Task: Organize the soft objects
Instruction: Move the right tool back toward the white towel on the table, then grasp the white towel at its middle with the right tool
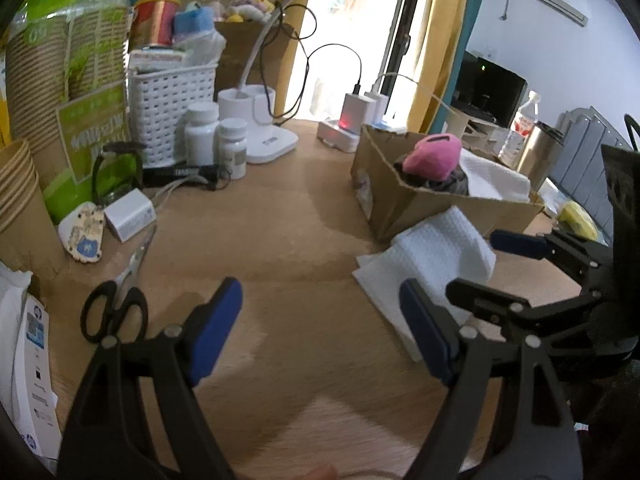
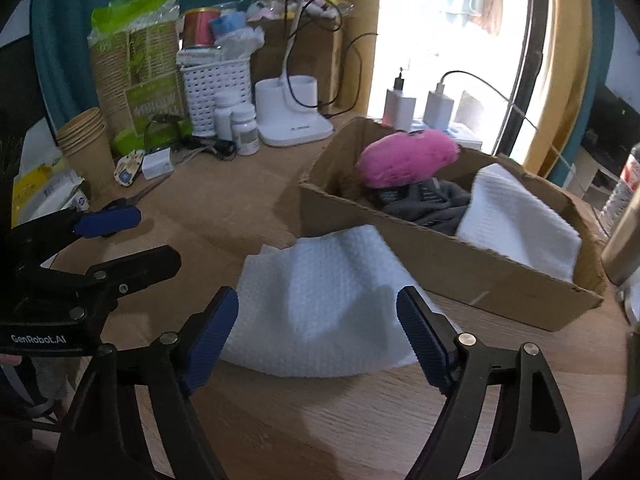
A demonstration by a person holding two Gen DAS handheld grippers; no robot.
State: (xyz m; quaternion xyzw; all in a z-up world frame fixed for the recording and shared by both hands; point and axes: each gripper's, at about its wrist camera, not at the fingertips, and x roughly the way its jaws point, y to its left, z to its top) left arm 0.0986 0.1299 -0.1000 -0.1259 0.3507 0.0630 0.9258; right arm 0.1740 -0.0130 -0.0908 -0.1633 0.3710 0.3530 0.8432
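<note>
Right gripper (image 2: 318, 328) wide, empty, white cloth (image 2: 324, 300) just ahead: pickup pending; next, close on it, lift toward box (image 2: 440, 256)

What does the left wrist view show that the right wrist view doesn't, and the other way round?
Left wrist only: a yellow object past the box and a steel flask.
Right wrist only: the grey cloth clearly inside the box.
Both: the white towel on the table, the box, the pink plush, the scissors, and both grippers open, left and right.
</note>
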